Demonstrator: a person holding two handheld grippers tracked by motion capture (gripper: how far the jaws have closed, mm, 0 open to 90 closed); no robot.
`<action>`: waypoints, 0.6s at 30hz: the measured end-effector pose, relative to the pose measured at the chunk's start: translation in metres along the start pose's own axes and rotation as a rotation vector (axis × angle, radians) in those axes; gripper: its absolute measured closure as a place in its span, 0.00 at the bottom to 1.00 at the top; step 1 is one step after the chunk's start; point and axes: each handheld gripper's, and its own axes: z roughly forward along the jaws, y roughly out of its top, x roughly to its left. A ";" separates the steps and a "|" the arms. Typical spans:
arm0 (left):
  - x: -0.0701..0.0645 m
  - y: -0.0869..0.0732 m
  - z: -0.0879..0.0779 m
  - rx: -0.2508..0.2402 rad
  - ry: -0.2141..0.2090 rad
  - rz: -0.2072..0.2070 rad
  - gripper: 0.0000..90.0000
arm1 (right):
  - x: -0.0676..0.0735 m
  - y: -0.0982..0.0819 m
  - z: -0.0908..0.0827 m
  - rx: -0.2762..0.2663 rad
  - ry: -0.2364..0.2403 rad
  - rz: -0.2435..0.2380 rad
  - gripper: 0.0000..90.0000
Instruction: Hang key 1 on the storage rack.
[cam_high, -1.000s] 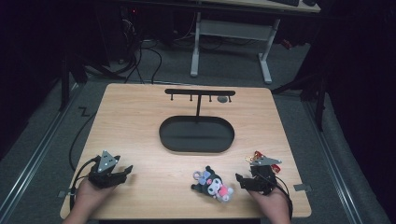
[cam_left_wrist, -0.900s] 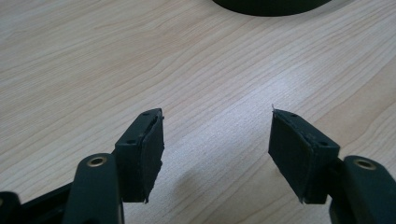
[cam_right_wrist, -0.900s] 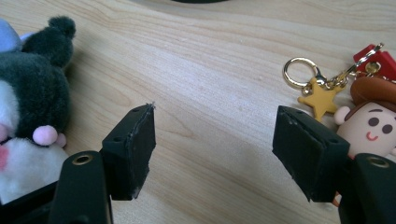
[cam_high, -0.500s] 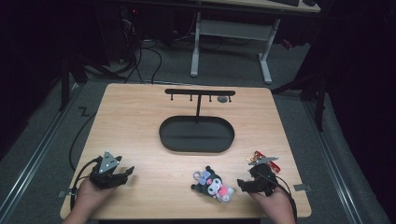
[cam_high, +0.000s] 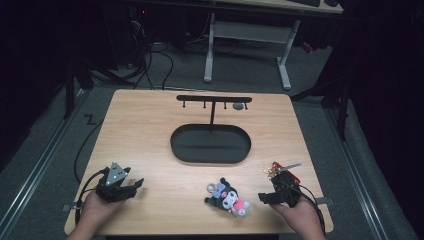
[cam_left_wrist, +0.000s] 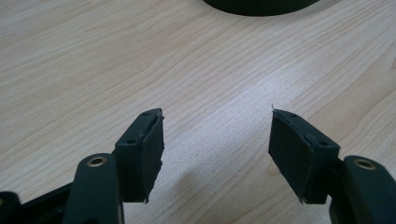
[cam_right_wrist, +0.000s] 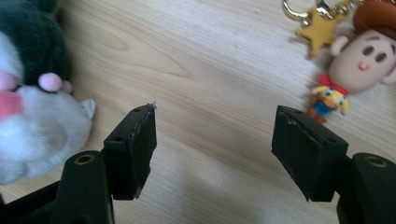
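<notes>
plush toy (cam_right_wrist: 32, 93) cut off at left edge, cowboy keychain (cam_right_wrist: 359, 60) cropped at right

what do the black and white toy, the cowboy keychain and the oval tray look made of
Black and white toy: soft plush, going by its fuzzy pile. Cowboy keychain: smooth moulded rubber or plastic, matte, with a shiny gold metal clasp. Oval tray: matte black, probably metal or plastic; I cannot tell which.

wooden table (cam_high: 145, 125); on it black stand (cam_high: 210, 142); plush toy (cam_high: 227, 196); cowboy keychain (cam_high: 281, 171)
</notes>
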 end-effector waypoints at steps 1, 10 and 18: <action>0.000 0.000 0.000 0.003 0.000 0.004 0.40 | -0.002 -0.001 0.000 0.000 -0.003 0.007 0.35; -0.001 0.000 0.001 0.003 -0.003 0.003 0.40 | -0.021 -0.002 -0.005 0.078 -0.039 0.032 0.38; -0.002 0.000 0.002 0.009 -0.002 0.007 0.40 | -0.034 0.007 -0.010 0.094 -0.079 0.055 0.38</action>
